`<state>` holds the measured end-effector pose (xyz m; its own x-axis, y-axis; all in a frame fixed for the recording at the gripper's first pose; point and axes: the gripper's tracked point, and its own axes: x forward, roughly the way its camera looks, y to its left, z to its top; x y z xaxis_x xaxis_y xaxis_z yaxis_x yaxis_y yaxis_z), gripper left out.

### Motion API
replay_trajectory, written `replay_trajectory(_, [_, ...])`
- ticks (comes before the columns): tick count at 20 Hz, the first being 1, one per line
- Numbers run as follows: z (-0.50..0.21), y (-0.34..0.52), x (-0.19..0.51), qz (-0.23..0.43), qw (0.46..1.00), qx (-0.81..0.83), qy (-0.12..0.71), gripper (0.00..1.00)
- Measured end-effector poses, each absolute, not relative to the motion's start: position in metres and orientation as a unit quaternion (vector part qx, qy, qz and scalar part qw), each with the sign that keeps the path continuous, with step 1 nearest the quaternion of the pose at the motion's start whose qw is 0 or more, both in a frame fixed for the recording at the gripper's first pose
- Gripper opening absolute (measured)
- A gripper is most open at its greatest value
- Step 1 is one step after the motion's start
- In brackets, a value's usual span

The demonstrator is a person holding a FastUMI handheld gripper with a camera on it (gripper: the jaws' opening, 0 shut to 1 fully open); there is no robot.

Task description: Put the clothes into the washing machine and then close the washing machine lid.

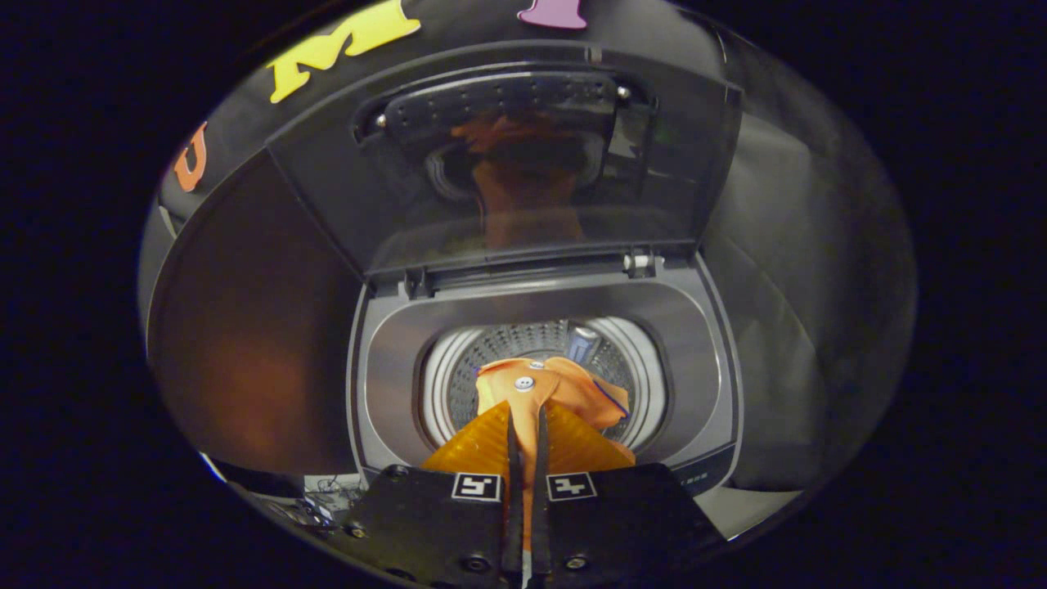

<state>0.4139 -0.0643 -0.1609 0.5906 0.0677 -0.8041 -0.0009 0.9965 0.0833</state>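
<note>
A top-loading washing machine [393, 384] stands straight ahead, its tinted lid [507, 164] raised upright at the back. My gripper [524, 415] is shut on an orange garment [564, 388] with a white button. The cloth is pinched between the two fingers and hangs over the round perforated drum [491, 348], bunching out just beyond the fingertips. Most of the drum's bottom is hidden behind the cloth.
The grey top deck surrounds the drum opening. The lid's hinge [642, 263] sits at the back right of the deck. Black booth cloth [785, 245] hangs on both sides and behind. Some wires [327, 491] lie on the floor beside the machine's near left corner.
</note>
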Motion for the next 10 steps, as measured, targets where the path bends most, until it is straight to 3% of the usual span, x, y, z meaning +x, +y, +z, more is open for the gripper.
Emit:
replay_trajectory(8, [-0.1557,-0.0671,0.4147,0.007,0.897,0.03,0.441,0.1])
replay_trajectory(10, [-0.1536,-0.0678,0.415,0.011,0.898,0.034,0.439,0.16])
